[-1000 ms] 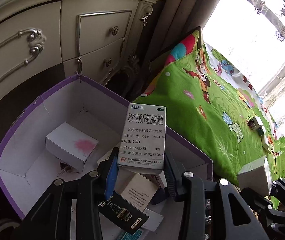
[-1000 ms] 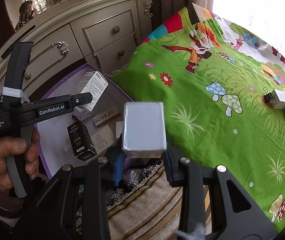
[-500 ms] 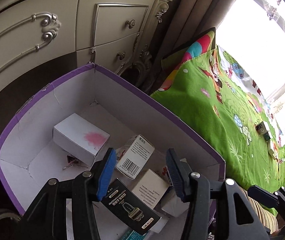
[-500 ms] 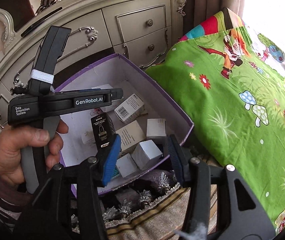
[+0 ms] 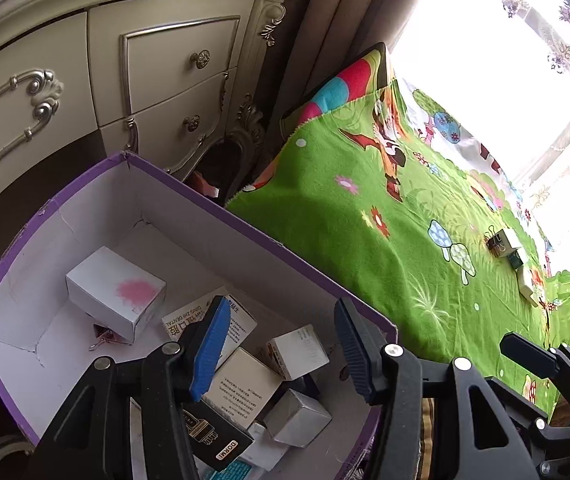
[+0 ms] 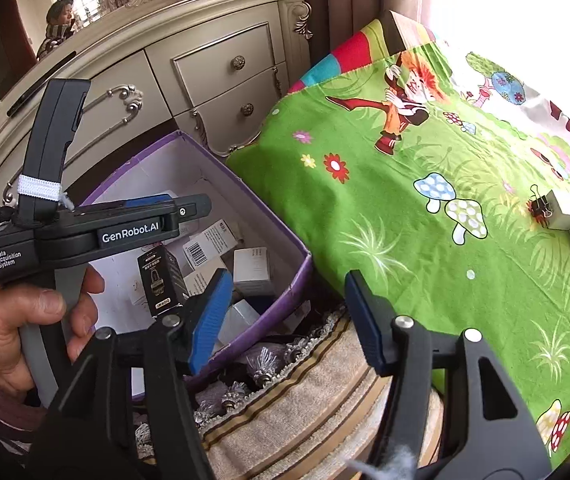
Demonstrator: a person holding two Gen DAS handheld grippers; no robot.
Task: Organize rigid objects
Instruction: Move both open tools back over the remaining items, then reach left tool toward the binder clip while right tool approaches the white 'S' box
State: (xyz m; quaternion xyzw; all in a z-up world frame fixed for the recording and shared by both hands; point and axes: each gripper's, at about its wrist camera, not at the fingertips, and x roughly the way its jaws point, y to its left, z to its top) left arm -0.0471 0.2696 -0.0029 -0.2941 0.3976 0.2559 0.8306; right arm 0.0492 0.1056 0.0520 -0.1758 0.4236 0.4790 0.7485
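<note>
A purple cardboard box point(image 5: 189, 184) with a white inside holds several small cartons: a white one with a pink stain point(image 5: 117, 286), a medicine carton point(image 5: 241, 320), a silver box point(image 5: 297, 420) and a black carton point(image 5: 217, 436). My left gripper point(image 5: 281, 344) is open and empty above the box's near end. My right gripper point(image 6: 285, 316) is open and empty over the box's near corner point(image 6: 305, 260). On the green cartoon cloth point(image 6: 425, 240) lie a few small white boxes point(image 6: 565, 210) and a black binder clip point(image 6: 539, 206).
A cream dresser with drawers point(image 5: 165, 72) stands behind the box. A brown curtain point(image 5: 325, 20) and a bright window point(image 5: 485, 40) are at the back. A striped fringed towel point(image 6: 305, 400) lies under my right gripper. The left gripper's handle and hand point(image 6: 45, 280) are at the left.
Both grippers have let go: the medicine carton dropped from the left and the silver box from the right into the purple box. Both views have swung toward the green cloth.
</note>
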